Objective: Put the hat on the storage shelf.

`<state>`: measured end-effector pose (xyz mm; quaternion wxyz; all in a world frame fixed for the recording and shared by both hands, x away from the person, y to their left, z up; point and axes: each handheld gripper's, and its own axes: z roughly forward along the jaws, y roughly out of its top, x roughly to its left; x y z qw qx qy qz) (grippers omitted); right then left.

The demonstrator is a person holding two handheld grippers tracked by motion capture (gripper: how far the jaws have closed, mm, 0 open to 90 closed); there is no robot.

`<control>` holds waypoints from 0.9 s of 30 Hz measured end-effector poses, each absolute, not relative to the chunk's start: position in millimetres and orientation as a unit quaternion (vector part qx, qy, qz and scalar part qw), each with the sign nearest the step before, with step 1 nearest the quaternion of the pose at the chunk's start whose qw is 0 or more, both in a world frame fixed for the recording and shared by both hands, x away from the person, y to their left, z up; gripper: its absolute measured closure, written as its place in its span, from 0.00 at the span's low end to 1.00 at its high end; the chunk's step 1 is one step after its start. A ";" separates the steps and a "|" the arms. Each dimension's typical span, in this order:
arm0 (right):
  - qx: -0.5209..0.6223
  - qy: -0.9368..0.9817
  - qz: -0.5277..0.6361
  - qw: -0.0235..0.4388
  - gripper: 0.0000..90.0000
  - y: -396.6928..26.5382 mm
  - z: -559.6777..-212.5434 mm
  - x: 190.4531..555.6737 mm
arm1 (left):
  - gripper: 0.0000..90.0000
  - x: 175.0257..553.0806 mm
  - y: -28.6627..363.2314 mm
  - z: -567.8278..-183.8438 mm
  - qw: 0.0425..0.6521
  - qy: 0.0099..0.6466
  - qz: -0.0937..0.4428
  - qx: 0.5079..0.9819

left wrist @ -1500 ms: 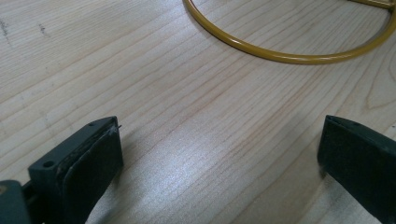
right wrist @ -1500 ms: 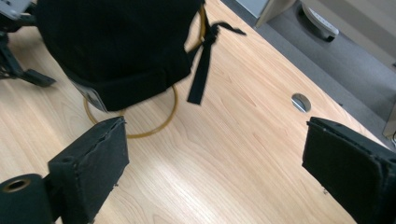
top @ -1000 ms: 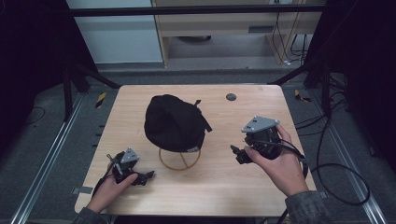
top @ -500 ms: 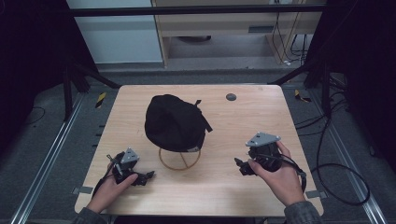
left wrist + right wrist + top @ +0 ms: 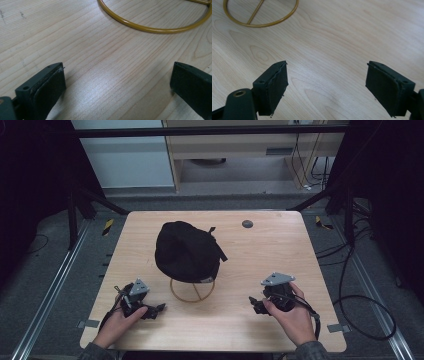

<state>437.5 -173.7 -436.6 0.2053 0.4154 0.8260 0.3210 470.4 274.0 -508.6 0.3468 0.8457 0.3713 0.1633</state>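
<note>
The high view takes in the whole wooden surface (image 5: 280, 255): a black cap (image 5: 186, 251) sits on a stand with a gold wire ring base (image 5: 192, 291) at the centre of the frame, and a small dark disc (image 5: 247, 224) lies toward the upper right of the surface, well apart from the rest. The left gripper (image 5: 152, 310) rests at the lower left of the frame and the right gripper (image 5: 256, 304) at the lower right, each held by a hand, both low on the surface and pointing inward toward the ring.

The gripper views leave out the cap and show instead the wood grain and the jaw pads close up. In the left gripper view the left gripper (image 5: 117, 87) has its jaws wide apart with nothing between them, and the ring (image 5: 150, 27) curves across the upper right of the frame. In the right gripper view the right gripper (image 5: 327, 87) is likewise spread and empty; the ring (image 5: 262, 15) lies at the upper left, clear of the jaws.
</note>
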 end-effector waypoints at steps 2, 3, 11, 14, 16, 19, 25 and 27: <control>0.417 0.826 0.319 0.203 0.20 -173.8 -442.0 438.8 | 0.00 470.4 274.0 -508.6 0.347 0.371 0.163 0.846; 0.421 0.826 0.318 0.199 0.20 -173.5 -444.5 439.5 | 0.00 470.4 274.0 -508.6 0.347 0.371 0.163 0.846; 0.445 0.812 0.327 0.187 0.18 -177.0 -464.9 452.0 | 0.00 470.2 273.9 -508.6 0.347 0.371 0.163 0.846; 0.461 0.803 0.329 0.187 0.13 -178.4 -471.4 459.7 | 0.00 470.1 273.8 -508.7 0.348 0.371 0.163 0.845; 0.483 0.790 0.331 0.184 0.11 -179.6 -474.4 466.4 | 0.00 470.1 273.8 -508.6 0.348 0.372 0.163 0.845; 0.518 0.767 0.331 0.183 0.11 -182.5 -482.6 480.7 | 0.00 470.1 273.8 -508.7 0.348 0.371 0.163 0.845; 0.537 0.749 0.331 0.203 0.09 -183.5 -491.8 495.4 | 0.00 470.2 273.9 -508.6 0.347 0.371 0.163 0.846; 0.543 0.745 0.327 0.208 0.08 -183.8 -494.9 498.5 | 0.00 470.2 274.0 -508.6 0.347 0.370 0.163 0.846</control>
